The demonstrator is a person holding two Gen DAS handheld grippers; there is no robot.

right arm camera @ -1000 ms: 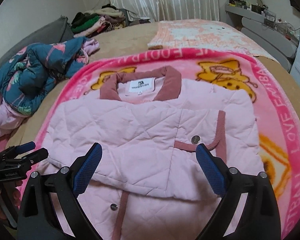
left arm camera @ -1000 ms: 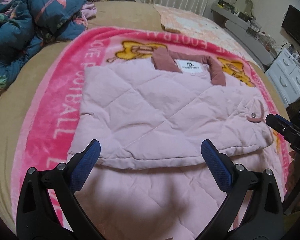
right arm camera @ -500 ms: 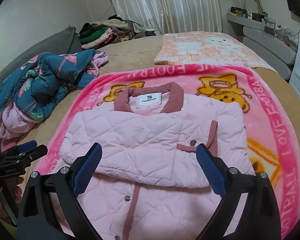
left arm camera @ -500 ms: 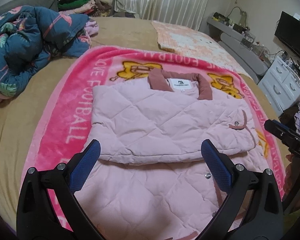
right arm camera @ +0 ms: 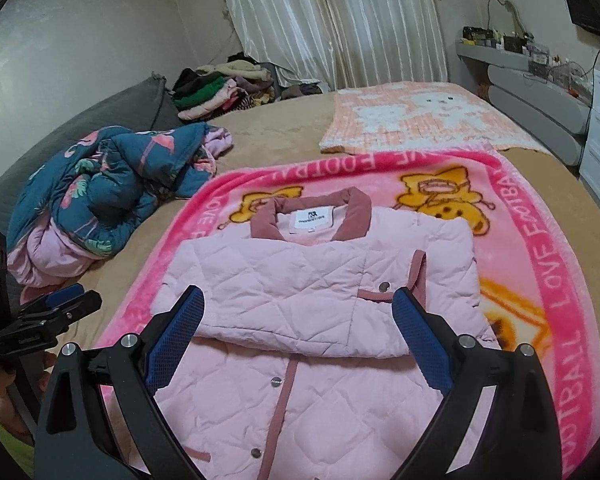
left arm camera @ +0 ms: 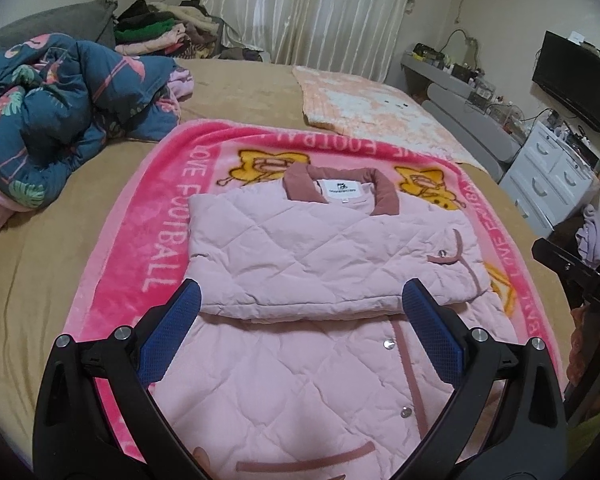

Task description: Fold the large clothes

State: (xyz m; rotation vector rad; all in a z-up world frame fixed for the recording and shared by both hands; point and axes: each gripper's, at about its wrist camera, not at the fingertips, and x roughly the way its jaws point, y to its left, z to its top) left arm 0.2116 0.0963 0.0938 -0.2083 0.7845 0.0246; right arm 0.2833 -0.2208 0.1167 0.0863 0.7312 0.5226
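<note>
A pale pink quilted jacket (left arm camera: pixel 300 248) (right arm camera: pixel 312 280) with a dusty-rose collar lies on a bright pink cartoon blanket (left arm camera: pixel 160 240) (right arm camera: pixel 540 248). Its sleeves are folded across the chest, leaving a thick fold edge over the buttoned lower front. My left gripper (left arm camera: pixel 300 300) hovers open above the jacket's lower half, nothing between its blue pads. My right gripper (right arm camera: pixel 298 312) is open too, held over the same fold edge. Each gripper shows at the edge of the other's view, held by a hand.
The blanket lies on a tan bed (left arm camera: pixel 40 280). A crumpled dark blue floral quilt (left arm camera: pixel 52 112) (right arm camera: pixel 112 184) sits at the left, a peach-and-white blanket (right arm camera: pixel 420 116) at the far side, and a clothes pile (right arm camera: pixel 220 88) by the curtains. White drawers (left arm camera: pixel 552 180) stand on the right.
Both grippers have drawn back and risen away from the jacket, so more of its buttoned lower front and the room shows. Both stayed open. The jacket has not moved.
</note>
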